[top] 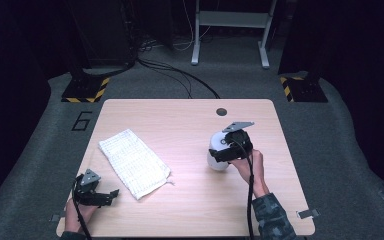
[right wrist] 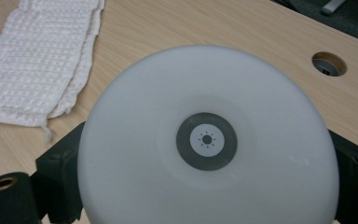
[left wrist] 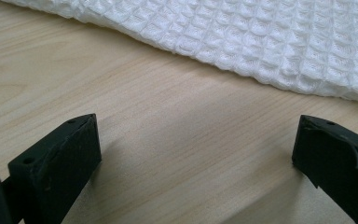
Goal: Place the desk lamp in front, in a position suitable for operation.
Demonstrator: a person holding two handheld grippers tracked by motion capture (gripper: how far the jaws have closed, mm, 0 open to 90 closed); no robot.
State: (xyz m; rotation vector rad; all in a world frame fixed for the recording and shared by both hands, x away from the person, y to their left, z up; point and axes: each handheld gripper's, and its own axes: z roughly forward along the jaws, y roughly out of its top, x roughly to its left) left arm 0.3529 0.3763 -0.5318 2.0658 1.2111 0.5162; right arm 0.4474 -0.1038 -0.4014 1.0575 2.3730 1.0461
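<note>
My right tool (top: 223,150) clamps the white dome lamp (right wrist: 207,140); my left tool (top: 111,196), jaws wide and empty, hovers beside the untouched waffle towel (top: 135,162). Wiping seemingly remains.

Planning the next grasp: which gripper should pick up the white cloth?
Left. The left gripper sits open right beside the cloth, with nothing between its jaws. The right gripper is farther off and looks closed around the white lamp.
</note>
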